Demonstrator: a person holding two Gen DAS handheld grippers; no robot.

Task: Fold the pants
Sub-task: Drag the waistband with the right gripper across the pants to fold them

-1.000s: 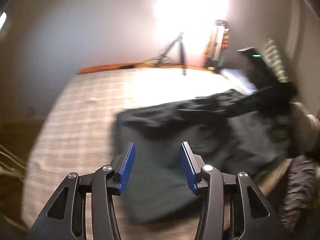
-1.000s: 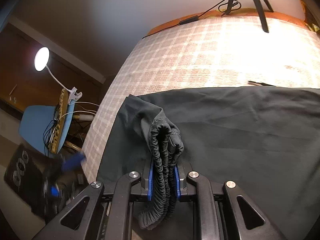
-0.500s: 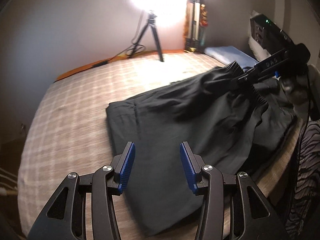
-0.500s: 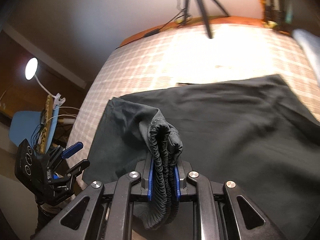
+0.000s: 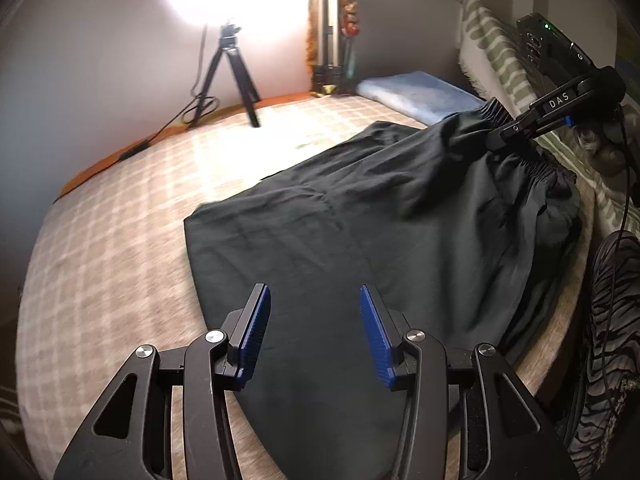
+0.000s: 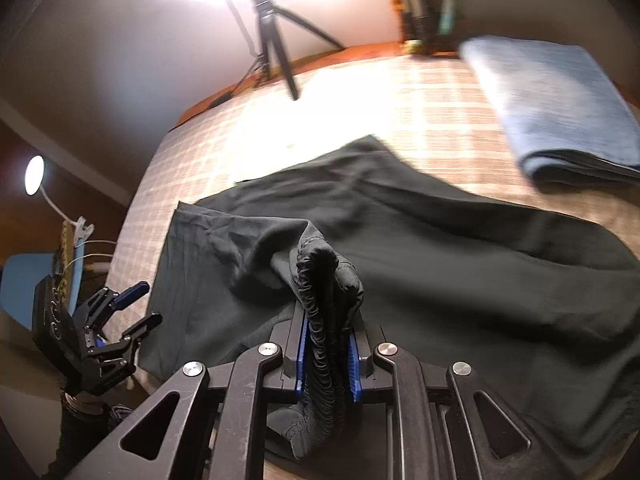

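Note:
Black pants [image 5: 360,216] lie spread on a plaid bed; they also show in the right wrist view [image 6: 460,256]. My right gripper [image 6: 326,354] is shut on the bunched elastic waistband [image 6: 324,280] and holds it lifted above the bed. In the left wrist view the right gripper [image 5: 516,130] sits at the far right, clamping the waistband [image 5: 496,112]. My left gripper [image 5: 314,330] is open and empty, hovering over the near leg end of the pants. It appears in the right wrist view [image 6: 134,308] at the lower left, beside the pants' edge.
A tripod [image 5: 230,76] with a bright ring light stands at the bed's far side. A folded blue cloth [image 5: 416,94] lies at the far right; it shows larger in the right wrist view [image 6: 556,108]. A striped pillow [image 5: 496,56] is on the right. A desk lamp [image 6: 34,170] and blue chair stand off the left edge.
The right gripper has carried the waistband toward the blue cloth, pulling the pants out flatter. The left gripper stays open and has swung to face along the pants.

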